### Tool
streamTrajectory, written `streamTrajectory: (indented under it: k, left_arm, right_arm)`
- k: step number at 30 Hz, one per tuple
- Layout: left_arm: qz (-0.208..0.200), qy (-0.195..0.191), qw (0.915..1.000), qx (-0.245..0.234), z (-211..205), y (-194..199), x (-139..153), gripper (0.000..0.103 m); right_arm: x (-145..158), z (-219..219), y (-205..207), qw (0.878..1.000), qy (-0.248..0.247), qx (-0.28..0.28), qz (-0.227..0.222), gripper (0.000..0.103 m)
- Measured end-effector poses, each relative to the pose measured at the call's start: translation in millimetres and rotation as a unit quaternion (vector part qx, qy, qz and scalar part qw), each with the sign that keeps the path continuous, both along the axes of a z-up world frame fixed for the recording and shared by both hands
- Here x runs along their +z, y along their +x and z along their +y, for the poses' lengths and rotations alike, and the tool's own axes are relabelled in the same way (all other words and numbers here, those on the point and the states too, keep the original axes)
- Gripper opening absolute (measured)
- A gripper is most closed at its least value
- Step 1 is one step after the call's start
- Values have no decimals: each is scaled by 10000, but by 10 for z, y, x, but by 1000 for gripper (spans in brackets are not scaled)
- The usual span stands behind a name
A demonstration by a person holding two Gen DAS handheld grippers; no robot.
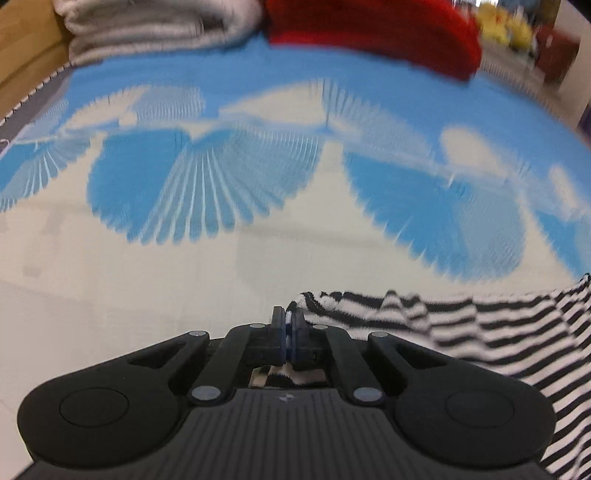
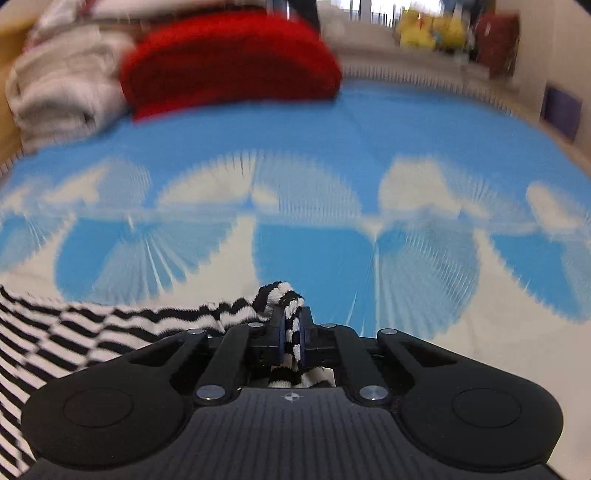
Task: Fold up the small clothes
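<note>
left gripper [image 1: 287,318]: clenched on striped garment [image 1: 480,332] edge, low over blue-white mat [image 1: 258,74]
right gripper [image 2: 290,314]: clenched on bunched stripe corner
striped garment: stretched between both grippers, above mat
far edge: red cloth [image 2: 229,59], grey towels [image 2: 62,85]

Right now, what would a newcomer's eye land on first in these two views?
The black-and-white striped knit garment stretched between both grippers: the left gripper and right gripper are each shut on an edge. Behind it lies the blue-and-white fan-patterned cloth, with a red folded garment and grey folded towels at its far edge.
</note>
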State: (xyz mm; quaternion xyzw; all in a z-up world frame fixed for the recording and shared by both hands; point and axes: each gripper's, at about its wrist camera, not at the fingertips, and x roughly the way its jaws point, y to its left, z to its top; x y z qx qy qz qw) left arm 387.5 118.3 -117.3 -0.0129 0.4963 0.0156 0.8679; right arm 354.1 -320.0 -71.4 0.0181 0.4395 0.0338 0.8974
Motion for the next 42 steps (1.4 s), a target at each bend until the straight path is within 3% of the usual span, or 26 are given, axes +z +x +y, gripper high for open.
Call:
streamTrajectory:
  k: [3, 7, 10, 13, 15, 18, 20, 23, 26, 29, 32, 40, 41, 42]
  left_arm:
    - [84, 249, 9996, -96, -60, -13, -55, 7]
    - [127, 375, 9989, -249, -64, -146, 102, 36]
    - [-64, 184, 9994, -282, 111, -317, 363, 37]
    - [-246, -231, 9994, -26, 341, -614, 763, 37]
    - [-357, -494, 9981, -19, 451, -918, 987, 38]
    - [-483, -571, 9972, 34, 549, -1427, 1114, 38]
    - [-333, -738, 9966, 164, 598, -1705, 1018, 38]
    - [120, -1178, 9914, 559, 675, -1936, 720, 38]
    - [433, -1138, 9900, 705, 688, -2019, 566, 38]
    - [420, -1462, 9838, 946, 782, -2045, 545, 45]
    - [675, -1623, 9785, 1077, 747, -1994, 436, 45]
    - [915, -1432, 9789, 1133, 520, -1977, 213, 43]
    - [922, -1408, 9790, 1147, 516, -1976, 202, 41]
    - [932, -1369, 9795, 1148, 510, -1975, 190, 30]
  right_arm:
    - [-272, 17, 90, 9982, 1, 11, 608, 9]
    - [-127, 38, 33, 9989, 33, -30, 463, 23]
    - [81, -70, -97, 9982, 438, -62, 415, 32]
    - [395, -190, -371, 9974, 640, -67, 310, 32]
    - [640, -297, -609, 9965, 821, -116, 141, 32]
    - [897, -460, -1004, 9938, 1097, -173, -21, 35]
    - [954, -549, -1311, 9924, 1200, -278, -63, 41]
    - [813, -658, -1685, 9888, 1353, -600, 172, 41]
    - [613, -694, -1850, 9870, 1258, -800, 607, 41]
    - [491, -763, -1929, 9861, 1156, -927, 750, 41]
    - [368, -855, -1964, 9820, 1182, -1091, 993, 41]
    - [157, -840, -1930, 9729, 1236, -1149, 1579, 41]
    - [152, -821, -1929, 9733, 1195, -1148, 1591, 41]
    - [149, -798, -1927, 9739, 1150, -1130, 1596, 41]
